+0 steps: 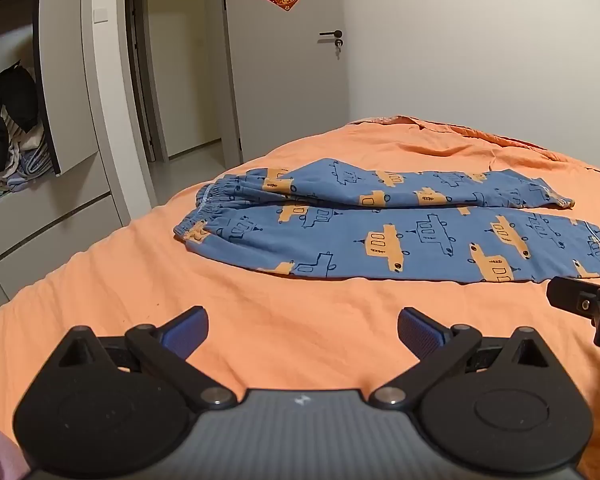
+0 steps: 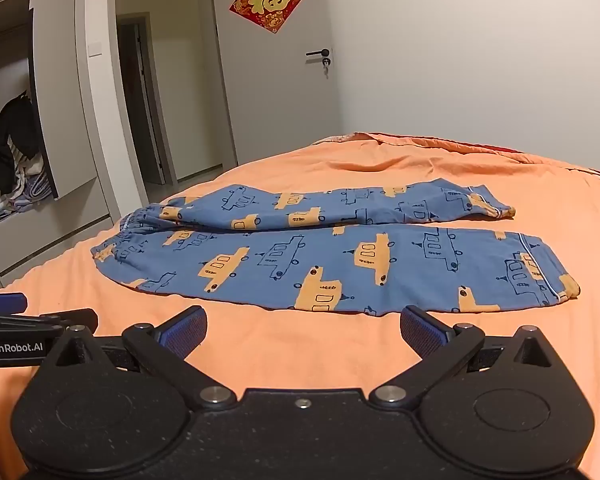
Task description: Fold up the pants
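Pants [image 2: 332, 256], blue cotton with orange car prints, lie unfolded on the orange bedsheet [image 2: 300, 344]; my left gripper [image 1: 303, 332] and right gripper [image 2: 303, 332] hover near them, jaws wide and empty (next: pinching the near leg's edge).

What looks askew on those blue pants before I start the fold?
The pants lie flat on the orange bedspread, but the far leg slants in and overlaps the near leg by the waistband, so the legs aren't aligned. Both the left gripper and right gripper are open, clear of the cloth.
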Demonstrator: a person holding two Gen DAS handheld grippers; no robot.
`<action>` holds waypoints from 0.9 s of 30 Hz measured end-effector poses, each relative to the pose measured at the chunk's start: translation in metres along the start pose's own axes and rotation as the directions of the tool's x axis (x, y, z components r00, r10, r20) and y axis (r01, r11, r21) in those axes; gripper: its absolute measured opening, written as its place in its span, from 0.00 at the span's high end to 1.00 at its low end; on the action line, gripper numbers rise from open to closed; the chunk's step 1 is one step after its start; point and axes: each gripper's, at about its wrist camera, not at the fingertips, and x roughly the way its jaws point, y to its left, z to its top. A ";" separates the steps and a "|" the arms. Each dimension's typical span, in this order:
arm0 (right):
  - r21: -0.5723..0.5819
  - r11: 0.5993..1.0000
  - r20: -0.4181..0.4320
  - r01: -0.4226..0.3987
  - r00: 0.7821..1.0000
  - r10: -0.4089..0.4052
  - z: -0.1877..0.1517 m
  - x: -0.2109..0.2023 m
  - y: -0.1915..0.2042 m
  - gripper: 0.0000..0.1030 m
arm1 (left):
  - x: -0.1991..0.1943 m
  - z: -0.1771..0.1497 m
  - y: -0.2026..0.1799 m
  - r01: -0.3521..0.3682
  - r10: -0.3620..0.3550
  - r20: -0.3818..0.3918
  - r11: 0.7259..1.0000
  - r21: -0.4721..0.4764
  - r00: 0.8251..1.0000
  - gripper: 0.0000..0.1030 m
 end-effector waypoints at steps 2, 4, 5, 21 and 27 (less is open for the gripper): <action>0.000 1.000 0.001 0.001 1.000 -0.001 0.000 0.000 0.000 0.01 | 0.000 0.000 0.000 0.000 0.000 0.000 1.000 -0.001 1.000 0.00; 0.001 1.000 0.000 0.001 1.000 -0.001 0.000 0.000 -0.001 0.01 | 0.000 0.000 0.000 0.000 0.000 0.001 1.000 0.000 1.000 0.00; 0.001 1.000 0.001 0.001 1.000 -0.001 0.000 0.000 -0.001 0.01 | 0.000 0.000 0.000 0.001 -0.001 0.001 1.000 0.000 1.000 0.00; 0.000 1.000 -0.004 0.000 1.000 0.000 0.000 0.001 -0.001 0.01 | 0.000 0.000 0.000 0.000 0.000 -0.003 1.000 -0.001 1.000 0.00; 0.001 1.000 -0.005 0.000 1.000 0.000 0.000 0.001 -0.001 0.01 | 0.001 -0.004 0.002 0.000 0.000 -0.004 1.000 0.000 1.000 0.00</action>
